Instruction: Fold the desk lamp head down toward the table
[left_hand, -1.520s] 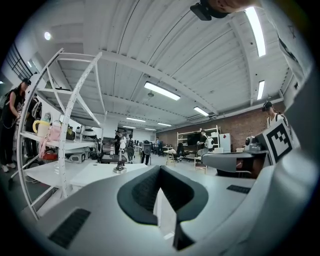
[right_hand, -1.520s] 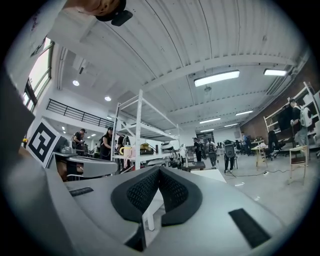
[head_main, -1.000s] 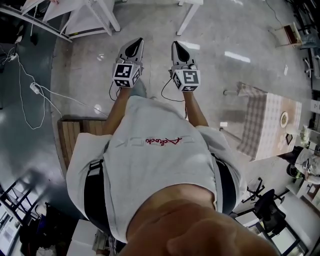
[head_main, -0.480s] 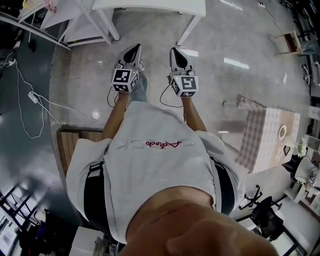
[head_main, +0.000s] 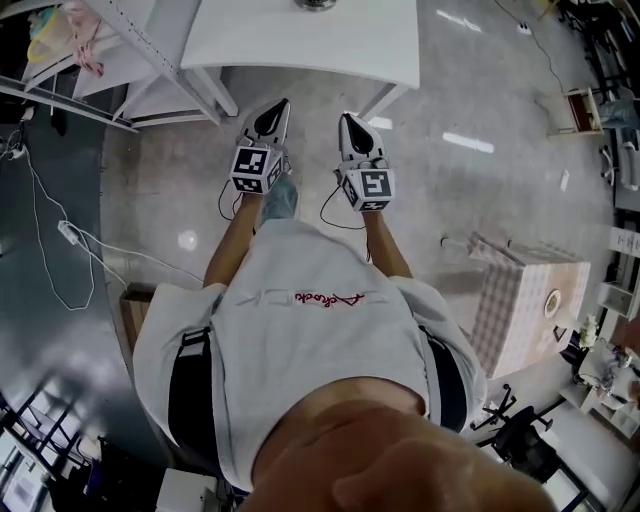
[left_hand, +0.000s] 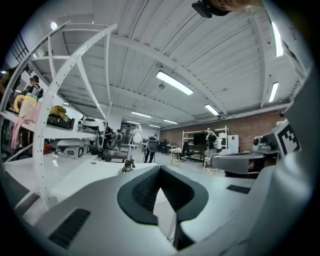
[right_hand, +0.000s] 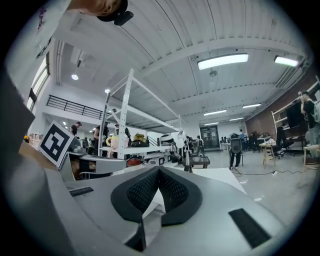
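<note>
A desk lamp stands upright on a white table (head_main: 300, 40); only its dark base (head_main: 315, 4) shows at the top edge of the head view. In the left gripper view the lamp (left_hand: 128, 166) rises ahead, left of the jaws, its white head up. The right gripper view has the lamp (right_hand: 186, 159) just right of the jaws. My left gripper (head_main: 278, 105) (left_hand: 160, 167) and right gripper (head_main: 347, 118) (right_hand: 159, 170) are held side by side in front of my body, pointing at the table. Both are shut and empty, short of the table's near edge.
A white shelving rack (head_main: 100, 60) stands left of the table. A table with a checked cloth (head_main: 530, 300) is at the right. A white cable (head_main: 60, 230) lies on the grey floor at left, beside a wooden pallet (head_main: 135, 300). People stand far off across the hall.
I have walked forward: the white table has slid into the head view and now lies just beyond the gripper tips. Both grippers stayed shut and side by side.
</note>
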